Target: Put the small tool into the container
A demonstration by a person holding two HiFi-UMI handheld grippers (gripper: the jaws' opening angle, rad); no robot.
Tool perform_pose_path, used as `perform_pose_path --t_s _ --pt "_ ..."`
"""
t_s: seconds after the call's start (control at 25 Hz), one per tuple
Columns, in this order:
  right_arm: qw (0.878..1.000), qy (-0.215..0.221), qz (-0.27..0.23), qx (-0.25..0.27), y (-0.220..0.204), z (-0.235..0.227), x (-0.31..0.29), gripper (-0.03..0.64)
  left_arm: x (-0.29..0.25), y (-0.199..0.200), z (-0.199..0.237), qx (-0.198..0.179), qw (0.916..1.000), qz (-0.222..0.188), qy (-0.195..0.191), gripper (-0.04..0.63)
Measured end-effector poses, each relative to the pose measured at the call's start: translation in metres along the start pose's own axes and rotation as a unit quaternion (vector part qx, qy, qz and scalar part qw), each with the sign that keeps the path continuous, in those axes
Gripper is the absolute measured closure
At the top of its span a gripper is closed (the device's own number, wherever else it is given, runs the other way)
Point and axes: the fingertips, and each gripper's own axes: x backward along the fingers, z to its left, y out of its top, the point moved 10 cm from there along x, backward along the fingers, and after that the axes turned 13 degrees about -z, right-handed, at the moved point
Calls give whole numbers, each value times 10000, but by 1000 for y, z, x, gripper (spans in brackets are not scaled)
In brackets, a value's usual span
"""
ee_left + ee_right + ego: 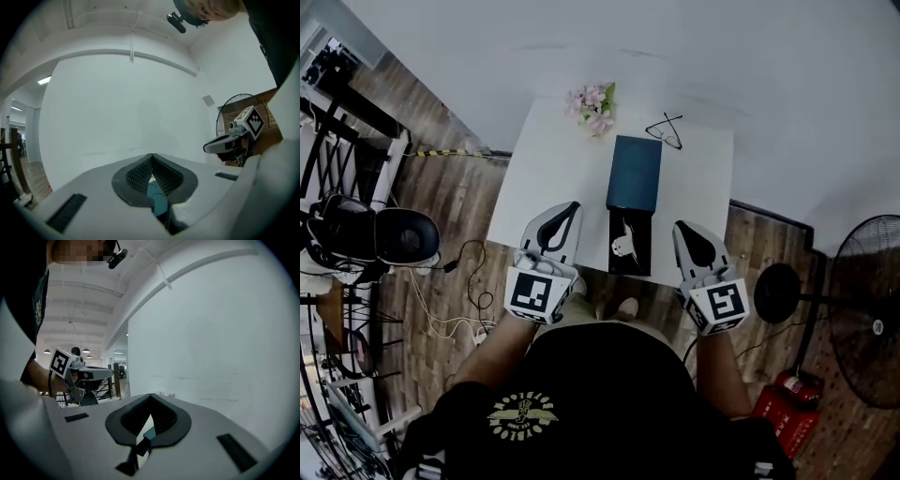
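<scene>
Head cam over table; others level

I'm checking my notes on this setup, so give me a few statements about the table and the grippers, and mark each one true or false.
1. The left gripper has its jaws together and holds nothing. True.
2. The right gripper holds the small tool. False: its jaws are together with nothing between them.
3. The glasses lie on top of the teal box. False: they lie on the table, just past the box's far corner.
4. The flowers sit at the table's far edge. True.
5. The fan stands at the person's left. False: it stands at the right.
</scene>
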Motion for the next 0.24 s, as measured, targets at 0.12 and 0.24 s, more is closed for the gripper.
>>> perform_pose_path --t_s 0.12,0.24 --pt "9999 -109 96 8 -10 1 -7 615 -5 -8 11 65 9999 88 -117 588" --pt "9996 -229 167 16 -19 0 -18 615 -12 -15 26 84 9997 89 -223 588"
